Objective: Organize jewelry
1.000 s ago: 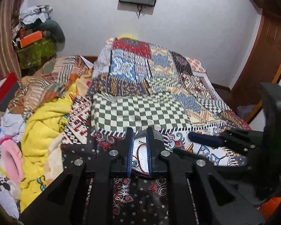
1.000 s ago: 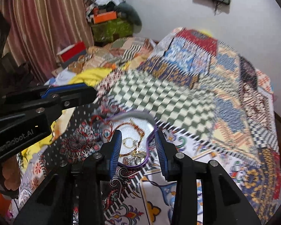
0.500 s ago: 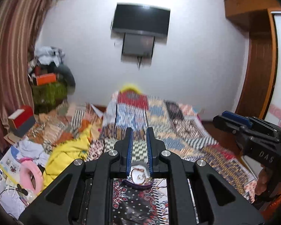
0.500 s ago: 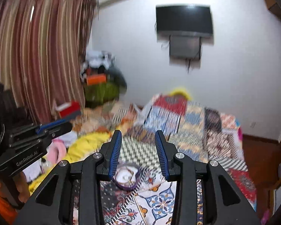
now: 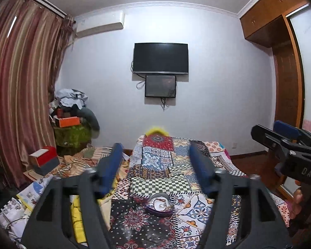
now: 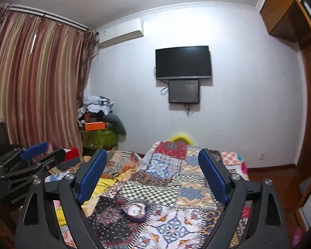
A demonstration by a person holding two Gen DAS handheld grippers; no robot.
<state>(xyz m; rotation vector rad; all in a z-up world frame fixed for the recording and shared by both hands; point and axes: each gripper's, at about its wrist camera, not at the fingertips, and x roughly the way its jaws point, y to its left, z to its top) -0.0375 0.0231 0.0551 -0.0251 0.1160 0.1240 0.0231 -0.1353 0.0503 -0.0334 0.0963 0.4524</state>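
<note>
A purple heart-shaped jewelry box (image 5: 160, 205) (image 6: 135, 209) lies open on the patchwork bedspread, with gold pieces resting on its white lining. My left gripper (image 5: 156, 171) hangs open well above and behind it, nothing between its blue-padded fingers (image 5: 111, 168). My right gripper (image 6: 153, 176) is also wide open and empty, raised away from the box. In the left wrist view the right gripper (image 5: 284, 139) shows at the right edge, held by a hand. The left gripper (image 6: 33, 155) appears at the left edge of the right wrist view.
The bed (image 5: 176, 178) runs toward a white wall with a mounted TV (image 5: 160, 58). Clothes and a yellow cloth (image 6: 97, 186) are heaped on the left, with a red box (image 5: 44, 157) and a cluttered green stand (image 5: 71, 133). Striped curtains hang left, a wooden wardrobe (image 5: 288, 83) right.
Both grippers have lifted up and back from the jewelry box, and both have opened wider. The box now lies small and far below them on the bed.
</note>
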